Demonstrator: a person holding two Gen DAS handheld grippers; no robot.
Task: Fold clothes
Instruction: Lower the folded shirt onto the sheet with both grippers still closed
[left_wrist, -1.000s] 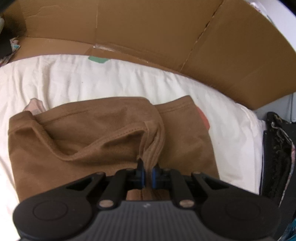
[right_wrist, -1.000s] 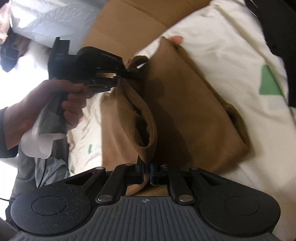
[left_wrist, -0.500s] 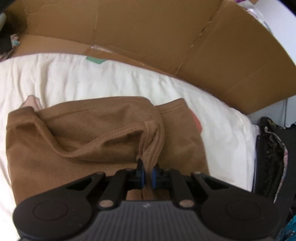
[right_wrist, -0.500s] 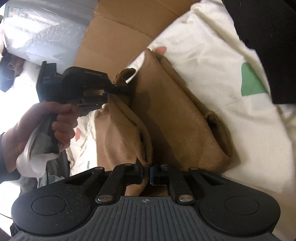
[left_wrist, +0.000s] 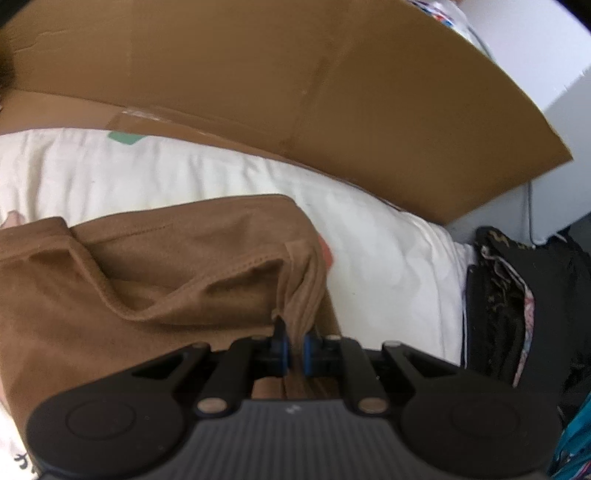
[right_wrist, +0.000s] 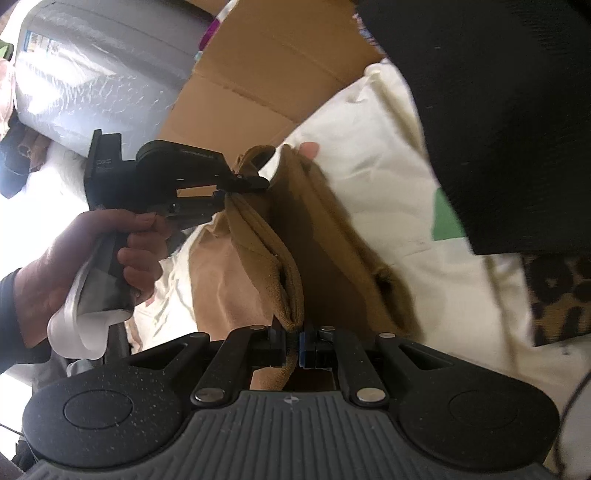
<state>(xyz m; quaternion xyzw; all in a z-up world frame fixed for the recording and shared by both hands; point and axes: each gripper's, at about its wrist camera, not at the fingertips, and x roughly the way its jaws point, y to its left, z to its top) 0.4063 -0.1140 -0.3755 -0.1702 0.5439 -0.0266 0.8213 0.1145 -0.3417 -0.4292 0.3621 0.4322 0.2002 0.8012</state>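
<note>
A brown garment (left_wrist: 155, 280) lies partly folded on a white sheet (left_wrist: 388, 254). My left gripper (left_wrist: 294, 347) is shut on a bunched corner of the brown garment, which rises out of its blue pads. In the right wrist view my right gripper (right_wrist: 293, 341) is shut on another corner of the brown garment (right_wrist: 332, 251), whose lifted fold runs between the two grippers. The left gripper (right_wrist: 243, 182) shows there too, held by a person's hand (right_wrist: 92, 254), pinching the far end of that fold.
A cardboard sheet (left_wrist: 295, 81) stands behind the white sheet. Dark patterned clothes (left_wrist: 517, 302) lie at the right edge. In the right wrist view a black cloth (right_wrist: 498, 110) covers the upper right, leopard-print fabric (right_wrist: 561, 295) lies at right, and a wrapped grey bundle (right_wrist: 103, 66) sits upper left.
Both grippers have carried the lifted fold across the garment, covering more of the lower layer. The grips have not changed.
</note>
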